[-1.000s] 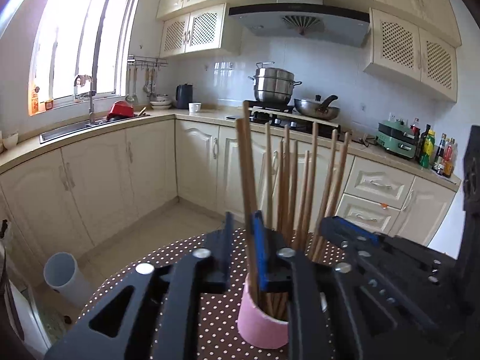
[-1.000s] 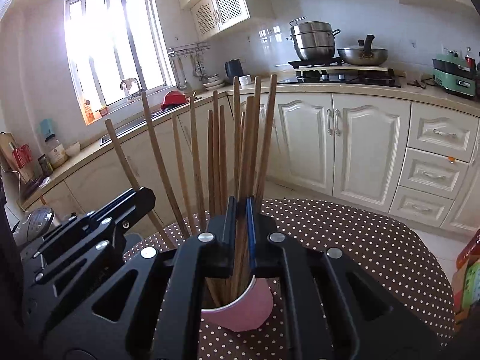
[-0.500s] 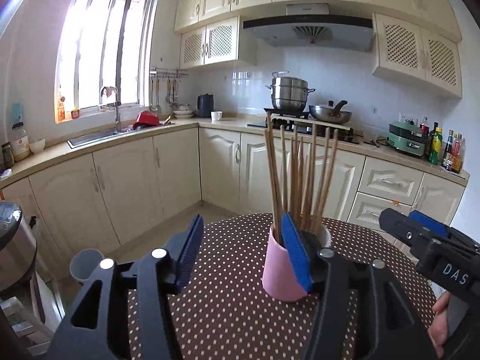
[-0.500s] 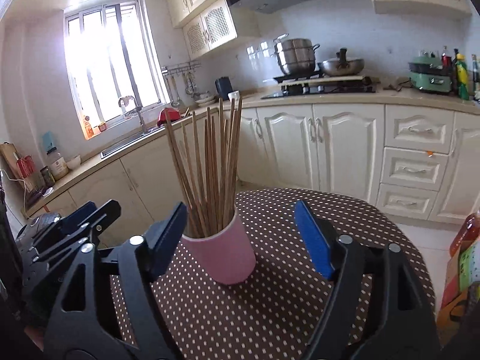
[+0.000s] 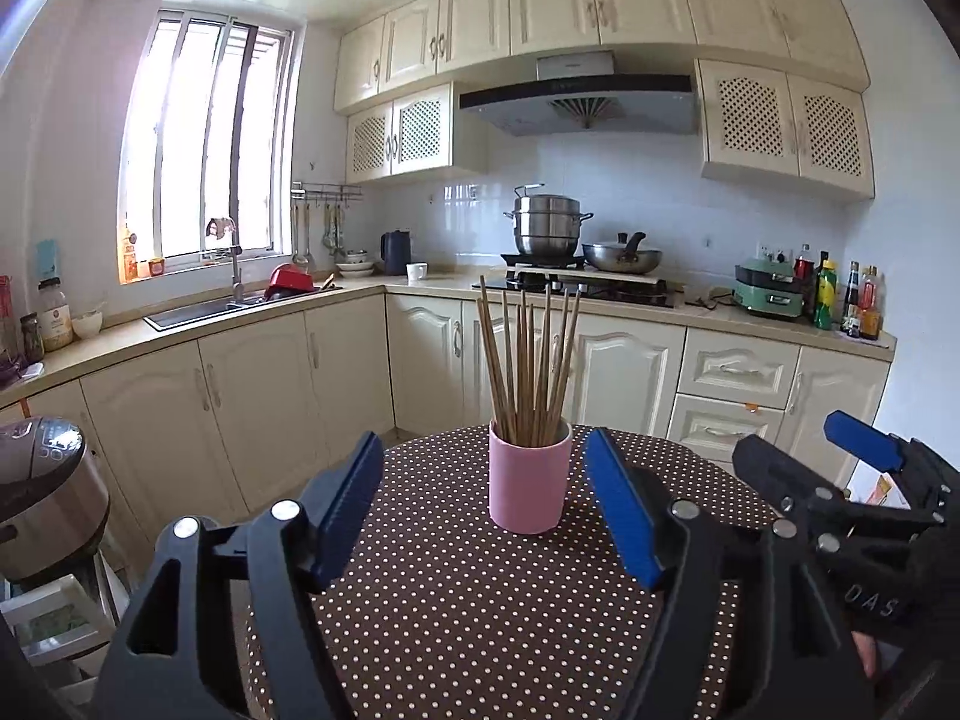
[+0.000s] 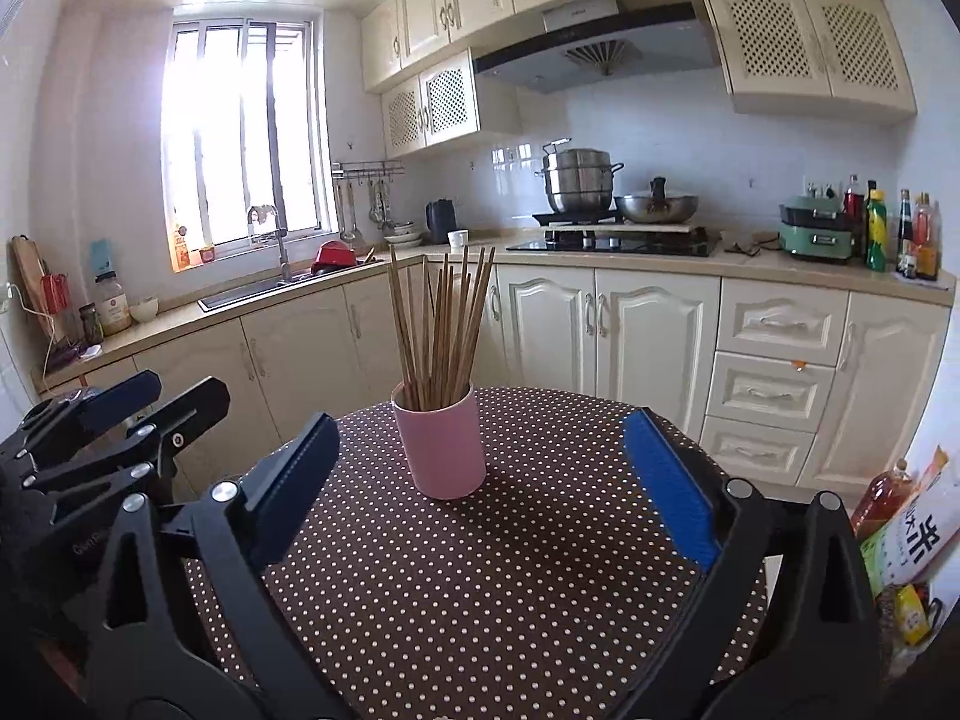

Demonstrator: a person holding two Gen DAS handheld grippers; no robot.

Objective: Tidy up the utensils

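The left gripper point(image 5: 485, 513) stands at six o'clock in its own view, its blue pads spread and its jaws opening with nothing pressed between them. Dead ahead at twelve o'clock, past the fingertips and clear of both pads, sits the pink cup point(image 5: 529, 483) with the chopsticks point(image 5: 531, 360) bunched in it. Their long axis runs nearly upright, fanning a little toward the tips. The right gripper point(image 6: 480, 483) is likewise parted, its jaws opening wider than the left's and gripping nothing; from it the cup lies at about eleven o'clock, a touch left of centre. Both grippers face the cup from the near side, well apart from it, and neither looks clearly nearer, so any next reach would go straight forward along the pointing line.

The surface point(image 5: 480, 612) is a round one under a brown cloth with white dots, carrying the cup alone in what shows. To the left a rice cooker point(image 5: 48, 492) sits low at nine o'clock. Behind run cream cabinets, a sink under the window at ten o'clock, and a steel steamer pot point(image 5: 547, 225) on the hob at twelve.
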